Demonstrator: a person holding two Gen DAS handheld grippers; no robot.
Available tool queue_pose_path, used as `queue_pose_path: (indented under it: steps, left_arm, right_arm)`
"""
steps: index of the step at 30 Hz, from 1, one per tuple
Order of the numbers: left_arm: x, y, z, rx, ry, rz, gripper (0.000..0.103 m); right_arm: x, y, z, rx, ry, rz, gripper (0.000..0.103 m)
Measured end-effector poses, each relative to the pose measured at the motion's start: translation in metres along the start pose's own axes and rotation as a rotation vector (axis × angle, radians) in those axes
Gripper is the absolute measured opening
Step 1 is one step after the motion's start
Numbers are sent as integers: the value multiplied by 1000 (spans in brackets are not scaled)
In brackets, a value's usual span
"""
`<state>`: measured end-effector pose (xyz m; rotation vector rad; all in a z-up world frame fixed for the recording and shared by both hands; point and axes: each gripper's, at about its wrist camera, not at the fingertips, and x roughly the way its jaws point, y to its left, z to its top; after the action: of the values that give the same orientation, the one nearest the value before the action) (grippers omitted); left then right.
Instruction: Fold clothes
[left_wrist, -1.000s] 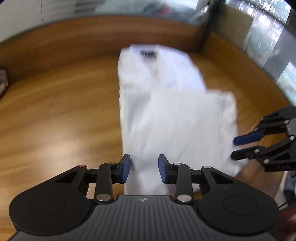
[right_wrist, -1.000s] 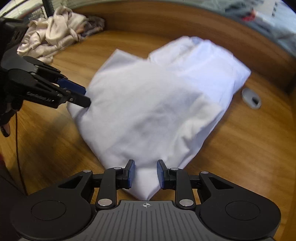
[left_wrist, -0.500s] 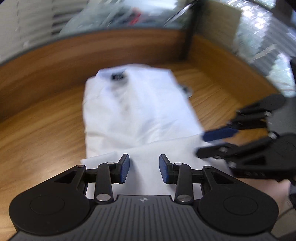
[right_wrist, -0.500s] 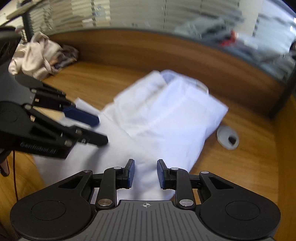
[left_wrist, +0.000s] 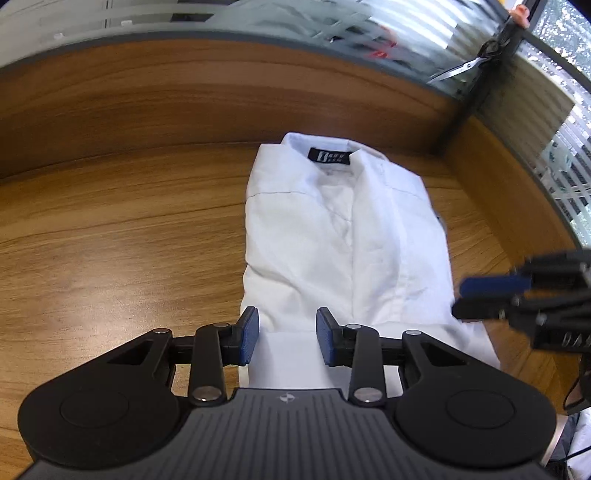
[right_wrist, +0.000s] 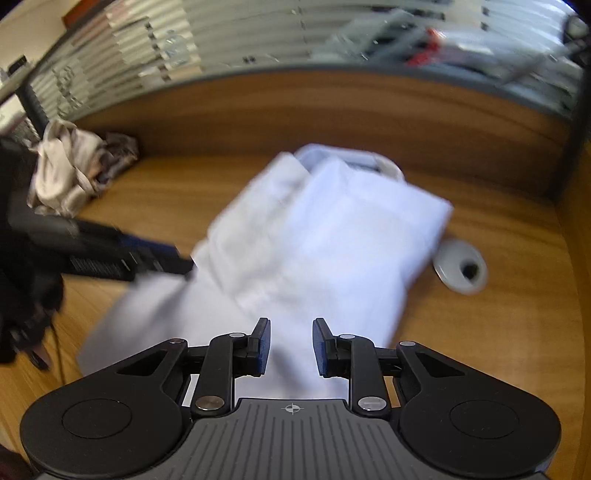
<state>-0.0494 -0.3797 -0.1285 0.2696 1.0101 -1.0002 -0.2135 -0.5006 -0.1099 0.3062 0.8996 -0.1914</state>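
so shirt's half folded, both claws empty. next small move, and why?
Probably lower both claws, left and right, onto the shirt's near hem and grip it: the hem lies flat beneath the open pads, the collar end already narrowed, so the bottom fold remains.

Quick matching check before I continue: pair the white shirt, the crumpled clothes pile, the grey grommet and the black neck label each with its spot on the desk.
Things:
1. white shirt
2. crumpled clothes pile
3. grey grommet
4. black neck label

Places:
A. inside the collar
B. far left, by the partition
C. desk centre, folded
D. just right of the shirt

Pairs: 1-C, 2-B, 3-D, 4-A
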Motion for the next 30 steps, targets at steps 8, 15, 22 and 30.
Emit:
queue_pose_path:
  steps: [8, 15, 22, 30]
  left_arm:
    - [7, 9, -3, -95, 16, 10, 38]
    - [14, 17, -9, -135, 40, 13, 37]
    - [10, 22, -6, -176, 15, -14, 37]
    - [-15, 11, 9, -141, -12, -163, 37]
  right_arm:
    - [54, 44, 52, -178, -4, 71, 27]
    - [110, 76, 52, -544, 37, -60, 13]
    - [107, 49, 68, -418, 10, -55, 5]
    - [37, 15, 54, -143, 43, 52, 7]
